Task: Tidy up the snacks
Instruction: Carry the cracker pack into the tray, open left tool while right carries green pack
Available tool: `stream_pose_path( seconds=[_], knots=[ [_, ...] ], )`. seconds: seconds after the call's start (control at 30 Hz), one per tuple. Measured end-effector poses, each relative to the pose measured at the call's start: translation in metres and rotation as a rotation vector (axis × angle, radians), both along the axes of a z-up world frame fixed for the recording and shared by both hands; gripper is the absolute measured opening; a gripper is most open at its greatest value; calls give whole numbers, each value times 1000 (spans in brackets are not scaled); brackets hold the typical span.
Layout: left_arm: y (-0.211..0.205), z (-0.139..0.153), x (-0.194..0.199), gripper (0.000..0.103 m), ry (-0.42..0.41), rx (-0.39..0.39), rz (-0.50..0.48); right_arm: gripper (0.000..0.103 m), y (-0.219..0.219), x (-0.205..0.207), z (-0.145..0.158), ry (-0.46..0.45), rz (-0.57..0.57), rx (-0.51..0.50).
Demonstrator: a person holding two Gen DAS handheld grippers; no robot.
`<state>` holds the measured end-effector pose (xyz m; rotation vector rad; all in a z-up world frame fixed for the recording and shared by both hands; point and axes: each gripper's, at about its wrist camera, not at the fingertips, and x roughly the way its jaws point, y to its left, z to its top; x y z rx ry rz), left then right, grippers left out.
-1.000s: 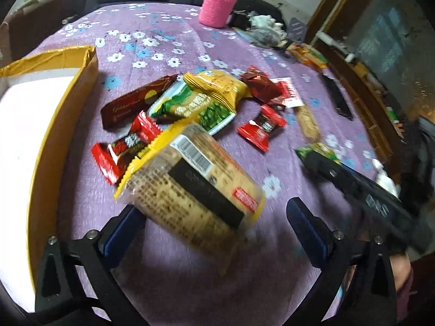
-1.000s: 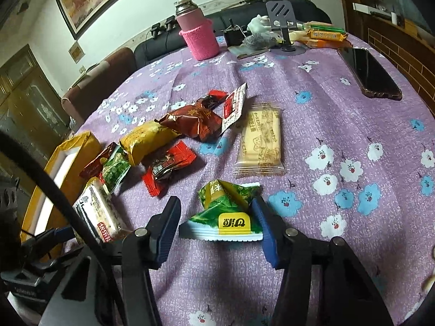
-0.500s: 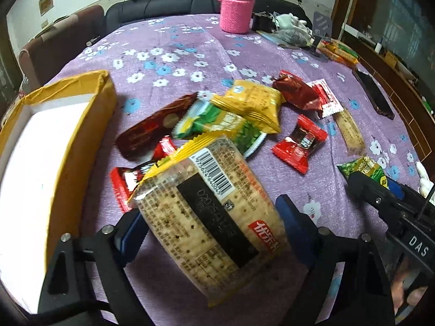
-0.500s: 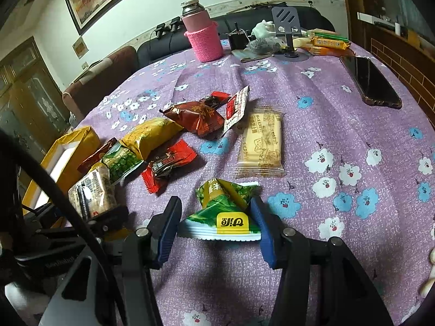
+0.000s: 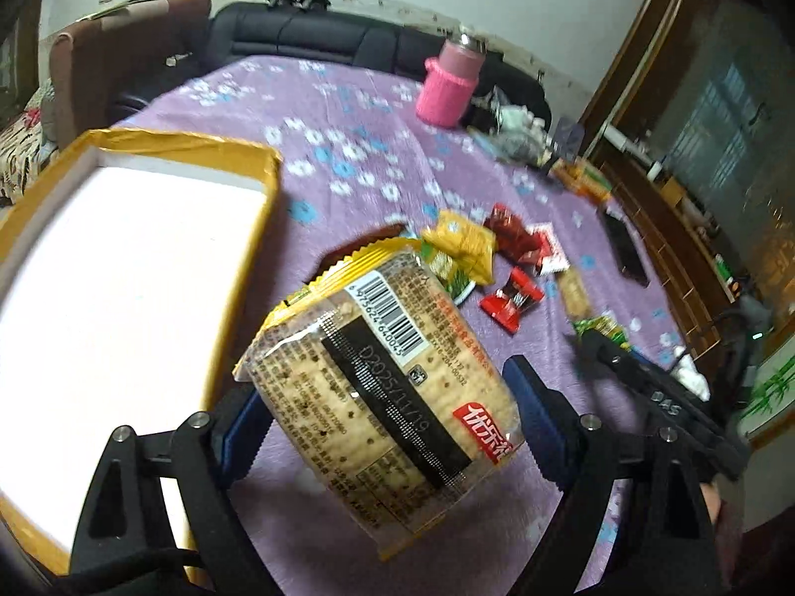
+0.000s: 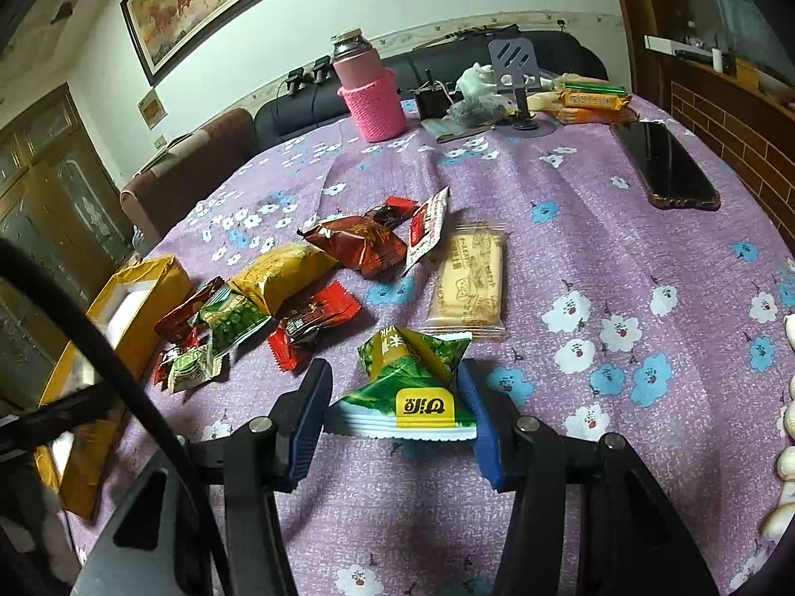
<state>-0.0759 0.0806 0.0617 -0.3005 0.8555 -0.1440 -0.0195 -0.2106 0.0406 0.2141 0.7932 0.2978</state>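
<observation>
- The left gripper (image 5: 385,409) pinched a cracker packet (image 5: 382,377) between its jaws, lifted above the purple floral tablecloth (image 5: 348,114) beside the yellow box (image 5: 238,268).
- The right gripper (image 6: 395,424) clamped a green snack pouch (image 6: 412,387) (resting on the cloth), near the other wrapped snacks (image 6: 293,283).

Two wrist cameras, both tilted down over the purple flowered tablecloth (image 5: 348,114).
The left view looks from beside the yellow box (image 5: 248,258), facing the pink bottle (image 5: 449,89); the right looks from the near edge, close above the cloth. Both share the bottle (image 6: 372,94), box (image 6: 149,283) and snack pile (image 6: 318,278).
</observation>
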Motion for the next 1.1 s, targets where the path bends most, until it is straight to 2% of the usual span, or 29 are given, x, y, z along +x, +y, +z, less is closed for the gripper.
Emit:
stream_pose_path(
  seconds=[0.17, 0.33, 0.5, 0.63, 0.87, 1.1],
  knots=[
    [44, 12, -20, 88, -34, -36, 73, 52, -1, -3, 5, -29, -40, -19],
    [98, 8, -38, 88, -32, -13, 195, 52, 12, -18, 26, -56, -20, 18],
    [140, -2, -49, 88, -20, 8, 302, 52, 68, -37, 55, -72, 151, 61],
    [166, -6, -57, 88, -18, 23, 367, 52, 125, -46, 65, -53, 299, 76],
    [191, -16, -61, 88, 0, 45, 403, 51, 226, -58, 59, -14, 519, 30],
    [204, -22, -64, 88, 1, 33, 419, 52, 292, -66, 39, -5, 634, -77]
  ],
)
